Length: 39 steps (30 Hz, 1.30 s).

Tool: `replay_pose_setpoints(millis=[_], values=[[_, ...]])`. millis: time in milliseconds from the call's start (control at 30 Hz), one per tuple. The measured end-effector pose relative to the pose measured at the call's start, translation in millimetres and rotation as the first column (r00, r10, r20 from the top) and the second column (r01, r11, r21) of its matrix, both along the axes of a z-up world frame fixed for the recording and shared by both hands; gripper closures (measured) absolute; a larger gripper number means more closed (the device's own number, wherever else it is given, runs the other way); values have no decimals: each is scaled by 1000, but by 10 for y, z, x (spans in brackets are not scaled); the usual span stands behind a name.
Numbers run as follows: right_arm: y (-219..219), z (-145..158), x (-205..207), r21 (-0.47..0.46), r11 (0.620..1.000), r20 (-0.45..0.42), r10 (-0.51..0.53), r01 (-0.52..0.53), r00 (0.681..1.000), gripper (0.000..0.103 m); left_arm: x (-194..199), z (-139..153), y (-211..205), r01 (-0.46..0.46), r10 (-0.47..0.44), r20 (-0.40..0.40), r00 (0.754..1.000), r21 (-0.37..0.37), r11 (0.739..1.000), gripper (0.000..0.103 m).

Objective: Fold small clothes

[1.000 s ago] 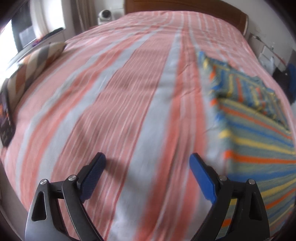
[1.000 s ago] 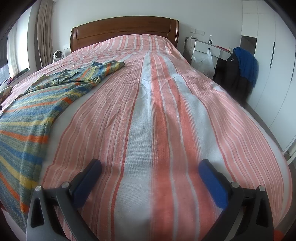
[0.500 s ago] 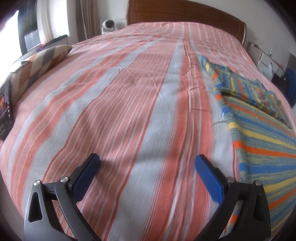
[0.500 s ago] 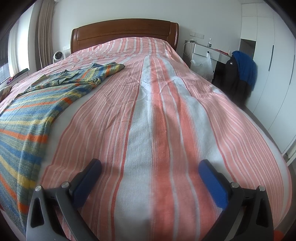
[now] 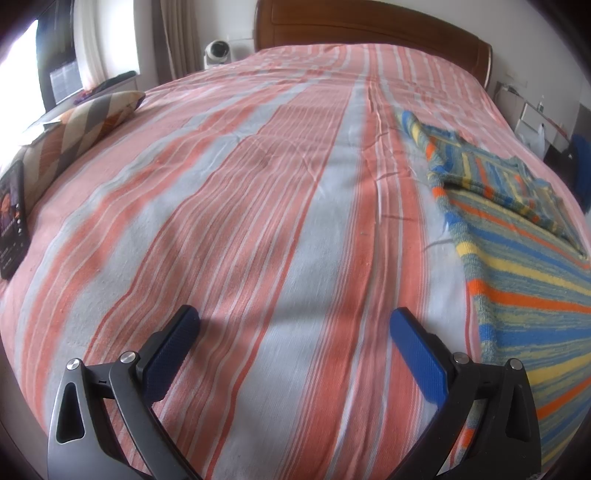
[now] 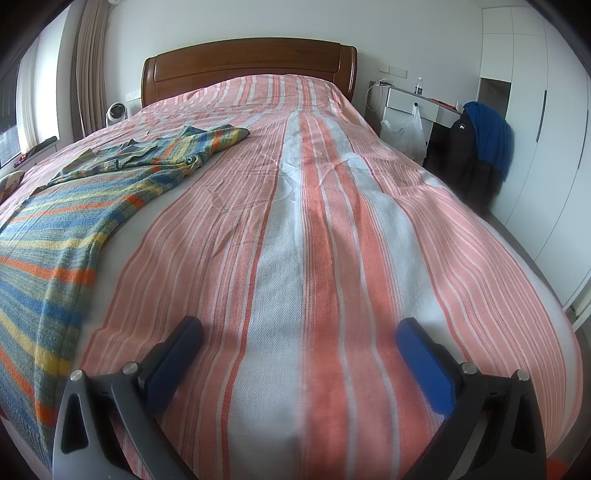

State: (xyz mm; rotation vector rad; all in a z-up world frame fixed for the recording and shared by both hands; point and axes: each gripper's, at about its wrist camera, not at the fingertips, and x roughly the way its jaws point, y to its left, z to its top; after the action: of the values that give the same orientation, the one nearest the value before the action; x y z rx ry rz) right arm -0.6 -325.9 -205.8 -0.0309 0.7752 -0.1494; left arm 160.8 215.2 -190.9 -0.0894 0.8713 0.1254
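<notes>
One striped garment (image 5: 517, 236) lay on the bedspread (image 5: 258, 221). Two tongs hung above that bedspread — the left gripper (image 5: 295, 336) and the right gripper (image 6: 299, 339) — both spread wide, holding nothing.

You face a wooden headboard (image 6: 251, 61) against a white wall (image 6: 258, 22), with white wardrobes (image 6: 546, 122) right and a bright window (image 5: 14, 81) left.
</notes>
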Motion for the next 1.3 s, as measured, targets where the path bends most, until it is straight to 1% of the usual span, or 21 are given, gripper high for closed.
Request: replay_pose_setpoints(millis=[467, 533, 567, 600, 667, 700, 767, 833, 867, 900, 933, 1000, 1067, 1100, 1133, 1167, 1200, 1233, 1300], values=[[0, -3, 0, 0, 1000, -1, 0, 0, 1000, 0, -10, -1, -4, 1, -1, 1, 1000, 2, 1000, 0], [1, -3, -1, 0, 1000, -1, 0, 0, 1000, 0, -2, 29, 9, 8, -9, -19, 1000, -11, 1000, 2], [1, -4, 0, 0, 1000, -1, 0, 0, 1000, 0, 14, 95, 33, 24, -25, -28, 999, -50, 998, 2], [1, -3, -1, 0, 1000, -1, 0, 0, 1000, 0, 35, 178, 48, 51, -52, -12, 999, -105, 993, 2], [7, -2, -6, -4, 1000, 0, -2, 2, 1000, 0, 144, 364, 19, 112, -110, 21, 994, -169, 979, 2], [10, -1, -9, -5, 1000, 1, -2, 2, 1000, 0, 269, 490, -55, 159, -156, 33, 987, -175, 972, 2], [11, -1, -2, -4, 1000, 1, -3, 3, 1000, 0, 551, 675, -264, 251, -249, 36, 968, -158, 955, 2], [9, 5, -8, -3, 1000, 1, -2, 2, 1000, 0, 988, 752, -538, 338, -343, -3, 939, -163, 927, 3], [9, 7, -8, -2, 1000, 0, -1, 1, 1000, 0, 1144, 734, -631, 352, -361, -24, 932, -170, 920, 5], [8, 8, -15, -2, 1000, 0, -2, 2, 1000, 0, 1380, 671, -736, 356, -373, -69, 925, -177, 917, 13], [8, 10, -14, -2, 1000, -1, -1, 1, 1000, 0, 1611, 572, -821, 344, -369, -125, 921, -180, 921, 26], [6, 13, -12, -2, 1000, 0, -2, 2, 1000, 0, 1897, 397, -938, 322, -356, -199, 913, -184, 929, 37], [7, 12, -14, -2, 1000, 1, -1, 1, 1000, 0, 2077, 268, -1007, 306, -341, -228, 912, -176, 936, 41], [7, 13, -14, -2, 1000, 1, -1, 1, 1000, 0, 2130, 220, -1028, 298, -332, -227, 915, -172, 939, 49], [5, 16, -16, -2, 1000, 2, -1, 1, 1000, 0, 2169, 190, -1025, 287, -321, -214, 922, -176, 942, 95], [3, 18, -13, -2, 1000, 2, 0, 0, 1000, 0, 2173, 171, -1008, 268, -303, -200, 932, -183, 946, 96], [1, 20, -15, -2, 1000, 3, 1, -1, 1000, 0, 2169, 159, -955, 228, -261, -189, 947, -181, 957, 100], [-2, 19, -15, -1, 1000, 3, 3, -3, 1000, 0, 2138, 155, -918, 201, -233, -170, 958, -185, 962, 100], [-9, 16, -12, 2, 1000, 4, 5, -5, 1000, 0, 2088, 54, -844, 162, -194, -159, 968, -199, 967, 100]])
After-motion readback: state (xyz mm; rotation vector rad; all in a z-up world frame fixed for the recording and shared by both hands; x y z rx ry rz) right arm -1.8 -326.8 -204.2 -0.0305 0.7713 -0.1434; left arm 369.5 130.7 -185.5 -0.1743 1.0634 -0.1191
